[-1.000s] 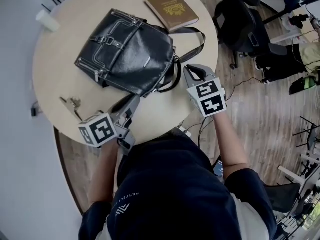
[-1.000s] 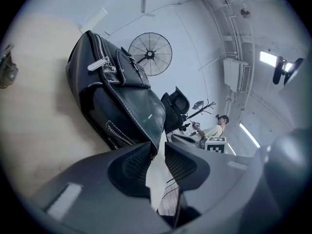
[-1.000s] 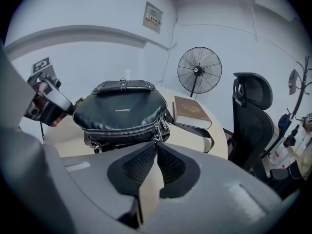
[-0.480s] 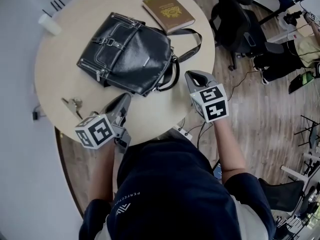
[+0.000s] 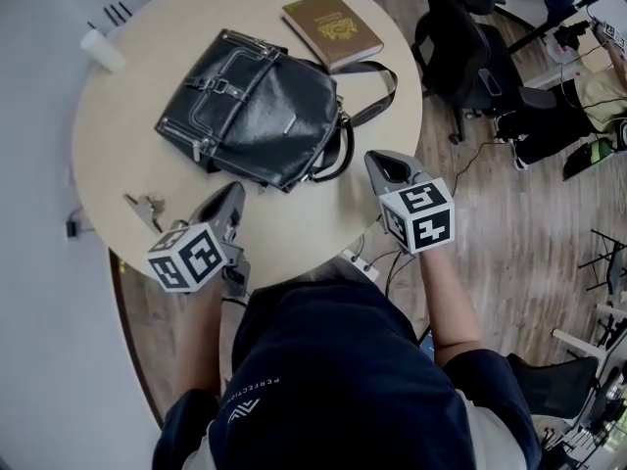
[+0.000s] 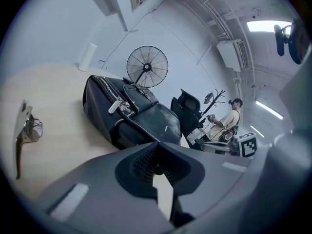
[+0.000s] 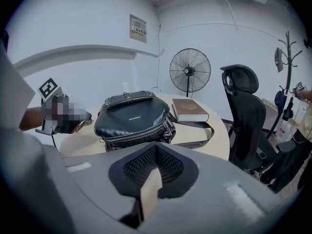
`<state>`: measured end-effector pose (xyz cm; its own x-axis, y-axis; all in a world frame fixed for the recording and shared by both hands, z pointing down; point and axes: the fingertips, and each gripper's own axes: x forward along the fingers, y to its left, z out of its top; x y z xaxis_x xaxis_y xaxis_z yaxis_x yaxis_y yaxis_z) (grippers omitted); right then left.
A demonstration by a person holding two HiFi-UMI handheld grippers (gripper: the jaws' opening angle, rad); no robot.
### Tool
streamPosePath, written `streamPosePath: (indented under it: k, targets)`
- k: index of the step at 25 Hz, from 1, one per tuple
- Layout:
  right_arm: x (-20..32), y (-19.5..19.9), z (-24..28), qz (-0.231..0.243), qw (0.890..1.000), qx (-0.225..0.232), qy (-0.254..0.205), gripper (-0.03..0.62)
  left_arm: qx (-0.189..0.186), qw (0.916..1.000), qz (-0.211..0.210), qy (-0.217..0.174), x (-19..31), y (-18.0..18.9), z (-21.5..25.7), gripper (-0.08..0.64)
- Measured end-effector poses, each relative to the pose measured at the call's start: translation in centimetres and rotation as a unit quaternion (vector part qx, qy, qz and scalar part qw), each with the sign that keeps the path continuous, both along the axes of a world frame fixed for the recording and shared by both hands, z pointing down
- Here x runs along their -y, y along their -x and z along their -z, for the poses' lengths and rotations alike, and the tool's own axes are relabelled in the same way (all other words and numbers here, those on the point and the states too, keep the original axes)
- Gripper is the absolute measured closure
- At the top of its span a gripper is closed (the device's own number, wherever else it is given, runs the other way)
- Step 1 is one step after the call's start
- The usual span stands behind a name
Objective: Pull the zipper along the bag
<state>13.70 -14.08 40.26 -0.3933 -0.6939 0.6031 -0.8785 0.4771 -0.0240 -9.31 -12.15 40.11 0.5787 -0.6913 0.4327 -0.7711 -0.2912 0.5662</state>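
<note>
A black leather bag [image 5: 257, 114] lies on the round table [image 5: 127, 116], its strap [image 5: 377, 91] trailing to the right. A silver zipper line runs along its near side [image 7: 139, 133], and silver pulls [image 6: 115, 106] show in the left gripper view. My left gripper [image 5: 231, 194] hovers short of the bag's near left corner; its jaws are closing and meet with nothing between them. To the right of the bag, my right gripper [image 5: 378, 161] is shut and empty near the table edge. Neither gripper touches the bag.
A brown book [image 5: 332, 30] lies behind the bag by the strap. Keys [image 5: 145, 207] rest left of my left gripper and a white cup [image 5: 102, 51] stands far left. An office chair [image 5: 465, 52] is off the table's right; a fan [image 7: 190, 70] stands behind.
The left gripper's jaws, spread a second ago, have come together. The right gripper's jaws have also shut. Both grippers stay near the table's front edge, short of the bag.
</note>
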Motion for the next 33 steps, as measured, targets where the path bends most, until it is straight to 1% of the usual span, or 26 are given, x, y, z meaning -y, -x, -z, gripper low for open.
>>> streamPosePath:
  k: [9,18,33]
  targets:
    - [-0.1,0.8,0.0,0.003,1.0,0.003,0.002,0.589,0.015,0.9999,0.003,0.004,0.1,0.6,-0.5,0.546]
    - [0.3,1.3,-0.1,0.008,1.0,0.008,0.008,0.589,0.015,0.9998,0.009,0.012,0.4,1.3,-1.1,0.546]
    - [1.2,1.7,0.3,0.009,0.999,0.028,0.014,0.589,0.011,0.9997,0.014,0.014,0.9,1.6,-1.0,0.546]
